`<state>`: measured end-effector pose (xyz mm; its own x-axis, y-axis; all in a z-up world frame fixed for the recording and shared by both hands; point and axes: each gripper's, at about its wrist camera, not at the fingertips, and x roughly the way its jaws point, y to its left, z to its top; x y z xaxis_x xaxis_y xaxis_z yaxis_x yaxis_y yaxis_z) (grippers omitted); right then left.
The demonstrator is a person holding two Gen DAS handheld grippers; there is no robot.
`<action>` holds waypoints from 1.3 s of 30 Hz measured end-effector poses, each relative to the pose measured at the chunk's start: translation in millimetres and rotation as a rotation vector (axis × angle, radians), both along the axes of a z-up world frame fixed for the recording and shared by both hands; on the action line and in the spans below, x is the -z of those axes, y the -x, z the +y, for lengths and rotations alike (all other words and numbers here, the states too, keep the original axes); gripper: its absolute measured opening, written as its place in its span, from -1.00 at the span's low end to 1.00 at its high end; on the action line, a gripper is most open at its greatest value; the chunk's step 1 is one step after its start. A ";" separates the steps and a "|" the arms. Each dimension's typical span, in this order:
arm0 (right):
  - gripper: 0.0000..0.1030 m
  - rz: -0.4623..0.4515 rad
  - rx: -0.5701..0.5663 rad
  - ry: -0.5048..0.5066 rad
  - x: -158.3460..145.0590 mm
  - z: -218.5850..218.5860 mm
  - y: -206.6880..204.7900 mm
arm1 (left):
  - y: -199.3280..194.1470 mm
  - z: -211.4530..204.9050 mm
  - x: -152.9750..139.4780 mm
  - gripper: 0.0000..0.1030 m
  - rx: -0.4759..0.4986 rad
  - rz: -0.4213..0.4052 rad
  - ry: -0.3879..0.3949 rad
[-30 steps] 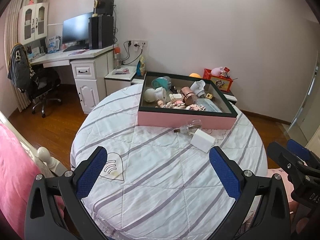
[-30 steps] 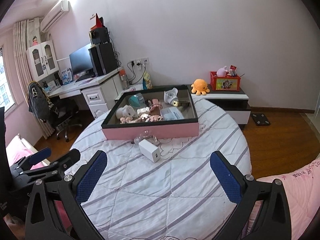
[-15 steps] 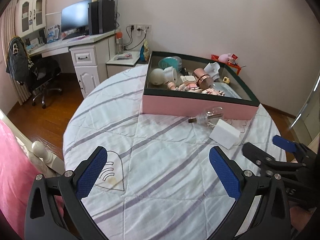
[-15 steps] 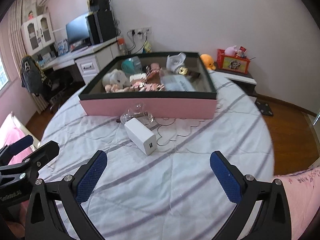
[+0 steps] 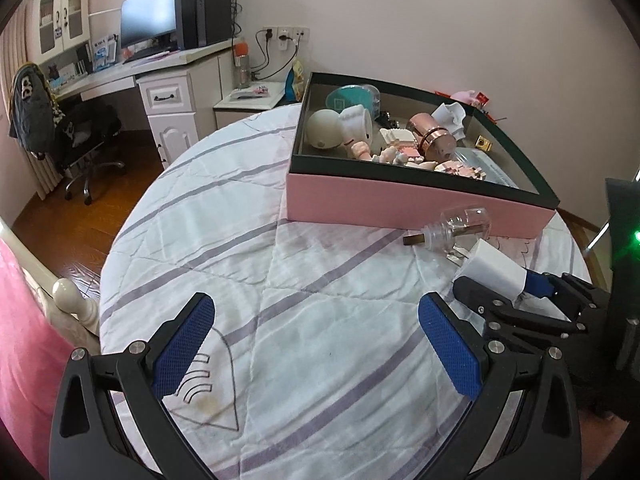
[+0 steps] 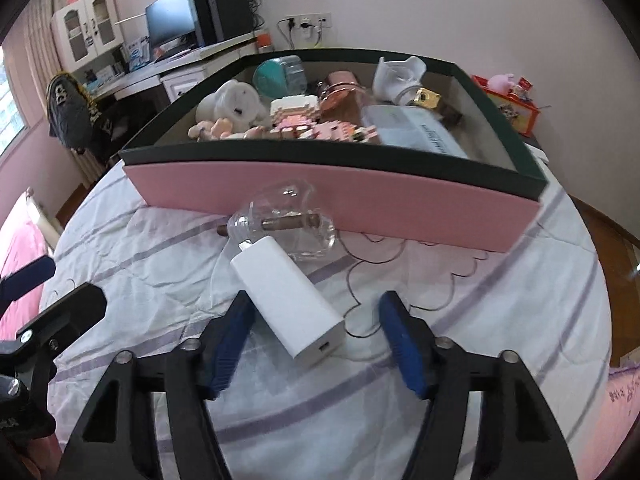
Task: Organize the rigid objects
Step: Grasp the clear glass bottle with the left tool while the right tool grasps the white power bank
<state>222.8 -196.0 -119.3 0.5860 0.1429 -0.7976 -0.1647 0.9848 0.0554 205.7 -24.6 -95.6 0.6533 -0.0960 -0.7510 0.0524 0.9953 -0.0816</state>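
A white charger block (image 6: 288,300) lies on the striped quilt, just in front of a clear glass bottle (image 6: 288,220) that rests on its side against the pink box (image 6: 360,200). My right gripper (image 6: 315,312) straddles the charger and its jaws are closing. The left pad is at the charger's edge and a gap still shows on the right side. In the left wrist view the same charger (image 5: 492,268) sits between the right gripper's fingers (image 5: 460,286). My left gripper (image 5: 316,344) hangs open over bare quilt, nothing between its pads.
The pink box with a dark rim (image 5: 420,174) holds several toys, a copper cup and a clear case. The round bed's edge (image 5: 120,240) drops to a wooden floor. A desk (image 5: 160,68) and office chair (image 5: 80,128) stand beyond, and pink bedding (image 5: 24,320) lies at the left.
Both grippers have come down and closer to the quilt. The right gripper has reached the charger and its jaws have narrowed from wide open to either side of it.
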 end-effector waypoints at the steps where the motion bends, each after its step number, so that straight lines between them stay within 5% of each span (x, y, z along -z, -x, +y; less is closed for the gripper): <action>1: -0.01 -0.003 -0.011 -0.004 -0.4 0.2 0.8 | -1.2 -1.5 1.0 1.00 0.002 0.002 -0.001; 12: -0.35 -0.005 0.055 -0.057 -8.9 -43.4 22.9 | -20.9 -48.9 3.6 1.00 0.100 0.021 0.025; 23: -0.37 -0.010 0.042 -0.088 -8.6 -59.3 13.6 | -65.5 -89.4 21.0 1.00 0.128 0.089 0.086; 30: -0.33 -0.013 -0.014 -0.098 -4.9 -57.8 0.7 | -83.3 -101.9 33.0 0.99 0.088 0.090 0.039; 35: -0.44 -0.009 -0.047 -0.081 -4.4 -50.2 -4.1 | -80.9 -94.1 29.6 0.47 0.077 0.075 0.044; 39: -0.52 -0.011 -0.004 -0.112 -5.5 -54.2 1.8 | -74.7 -82.1 27.4 0.47 0.095 0.076 0.073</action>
<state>221.0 -250.1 -113.8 0.5941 0.2334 -0.7698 -0.1702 0.9718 0.1632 280.4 -106.6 -123.0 0.5801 -0.2109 -0.7868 0.1375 0.9774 -0.1606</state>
